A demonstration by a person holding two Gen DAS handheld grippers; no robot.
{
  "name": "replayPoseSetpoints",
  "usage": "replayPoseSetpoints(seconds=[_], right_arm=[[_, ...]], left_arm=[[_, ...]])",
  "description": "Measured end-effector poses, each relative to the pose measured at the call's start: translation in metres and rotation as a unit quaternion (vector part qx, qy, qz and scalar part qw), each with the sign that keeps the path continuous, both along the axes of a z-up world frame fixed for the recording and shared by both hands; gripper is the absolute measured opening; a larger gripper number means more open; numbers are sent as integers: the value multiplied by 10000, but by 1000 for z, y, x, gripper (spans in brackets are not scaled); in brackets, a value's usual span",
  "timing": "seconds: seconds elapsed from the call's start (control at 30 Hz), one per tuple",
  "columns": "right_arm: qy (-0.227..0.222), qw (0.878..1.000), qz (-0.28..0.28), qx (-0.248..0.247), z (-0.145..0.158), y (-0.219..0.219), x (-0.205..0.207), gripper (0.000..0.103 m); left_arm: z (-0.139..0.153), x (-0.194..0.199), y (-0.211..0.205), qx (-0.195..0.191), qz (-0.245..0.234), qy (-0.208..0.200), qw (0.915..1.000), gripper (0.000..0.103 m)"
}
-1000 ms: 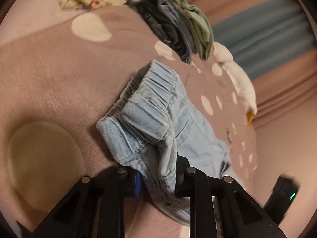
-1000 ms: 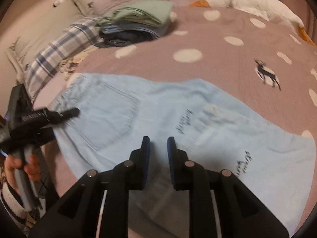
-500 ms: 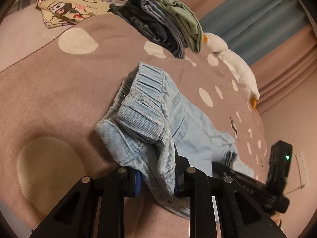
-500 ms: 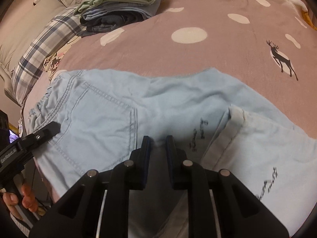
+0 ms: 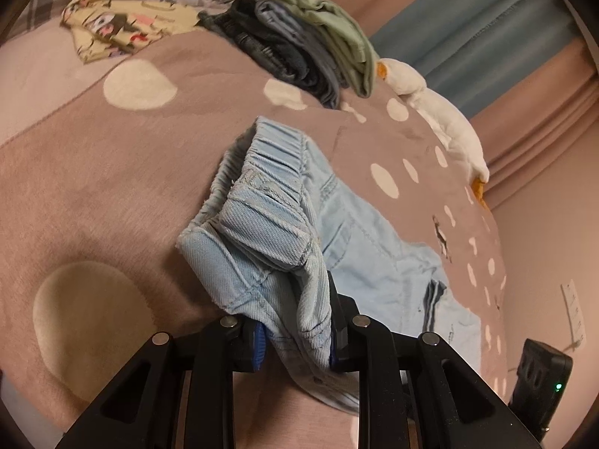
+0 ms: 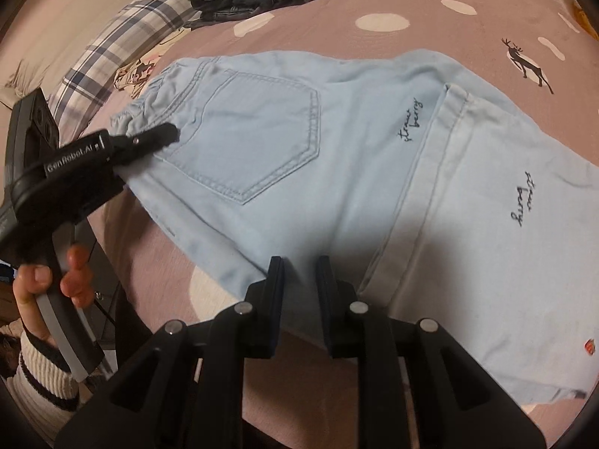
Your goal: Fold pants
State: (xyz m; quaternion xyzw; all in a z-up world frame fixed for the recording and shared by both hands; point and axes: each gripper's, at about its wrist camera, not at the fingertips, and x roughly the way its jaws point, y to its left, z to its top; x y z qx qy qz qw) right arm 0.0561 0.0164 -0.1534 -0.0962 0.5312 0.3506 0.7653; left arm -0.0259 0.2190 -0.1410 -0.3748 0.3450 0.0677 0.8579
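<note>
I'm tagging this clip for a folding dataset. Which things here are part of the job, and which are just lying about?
Part of the job:
- light blue pants
- left gripper, clamped on the waistband
- right gripper, over the pants

Lying about:
- stack of folded clothes
- plaid pillow
- white plush toy
- dotted blanket

1 pants (image 6: 337, 157), 2 tongs – left (image 5: 297, 336), right (image 6: 297, 280)
</note>
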Motion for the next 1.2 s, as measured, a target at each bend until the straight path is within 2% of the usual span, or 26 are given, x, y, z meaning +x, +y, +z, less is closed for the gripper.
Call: replayPoseSetpoints(seconds=[0.23, 0.33, 0.57, 0.73, 0.8, 0.9, 1.03, 1.2], right_arm=[[30, 9996, -62, 277, 0, -6, 3, 19], [230, 9974, -219, 644, 7, -20, 3, 19], [455, 9799, -804, 1770, 28, -66, 19, 29], [627, 9692, -1207, 2053, 29, -90, 33, 32], [957, 9566, -1402, 2367, 22, -104, 38, 34], [1407, 9362, -1717, 2724, 8, -118, 42, 46], [1796, 9156, -1992, 2996, -6, -128, 44, 46], [2151, 8797, -2271, 3583, -12, -145, 43, 49]], left_arm=[[22, 5, -12, 353, -89, -145, 9992, 22], [33, 7, -16, 502, -209, -275, 9981, 22], [58, 18, -38, 939, -484, -450, 9934, 22], [77, 25, -62, 1266, -751, -610, 9872, 22], [84, 30, -76, 1471, -921, -664, 9826, 22], [89, 36, -93, 1602, -1158, -721, 9776, 22], [89, 46, -116, 1774, -1475, -689, 9706, 22], [78, 59, -148, 1921, -1903, -533, 9613, 22]])
